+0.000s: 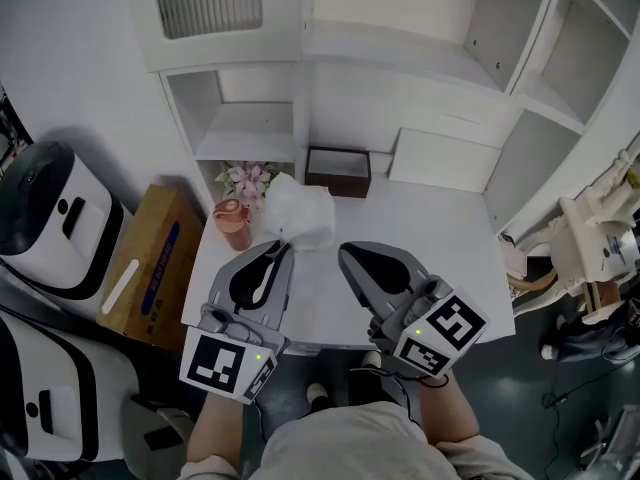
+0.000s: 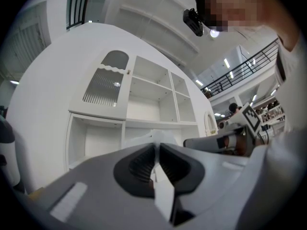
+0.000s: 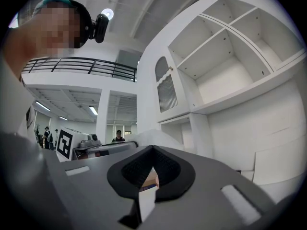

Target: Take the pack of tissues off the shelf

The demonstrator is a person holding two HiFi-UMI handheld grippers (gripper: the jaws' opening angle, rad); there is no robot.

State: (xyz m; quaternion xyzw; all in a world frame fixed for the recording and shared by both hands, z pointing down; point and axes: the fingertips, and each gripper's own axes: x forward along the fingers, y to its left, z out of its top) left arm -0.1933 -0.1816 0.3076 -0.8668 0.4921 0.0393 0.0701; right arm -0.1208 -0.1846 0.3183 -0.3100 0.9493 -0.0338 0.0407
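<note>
The pack of tissues (image 1: 301,214) is a crumpled white plastic-wrapped bundle at the left of the white desk (image 1: 440,243), in front of the shelf unit. My left gripper (image 1: 286,245) has its tips at the pack's near edge, jaws pinched on the wrapper. In the left gripper view the white pack (image 2: 158,135) bulges just past the closed left gripper (image 2: 157,145). My right gripper (image 1: 343,251) hovers beside it to the right, shut and empty. In the right gripper view the right gripper (image 3: 152,148) has its jaws together, and the pack (image 3: 144,139) shows to the left.
A dark brown box (image 1: 338,171) and a flat white box (image 1: 445,158) stand at the desk's back. A pink pot (image 1: 233,224) with flowers (image 1: 248,179) sits left of the pack. A cardboard box (image 1: 155,263) and white machines (image 1: 50,218) stand on the floor at left.
</note>
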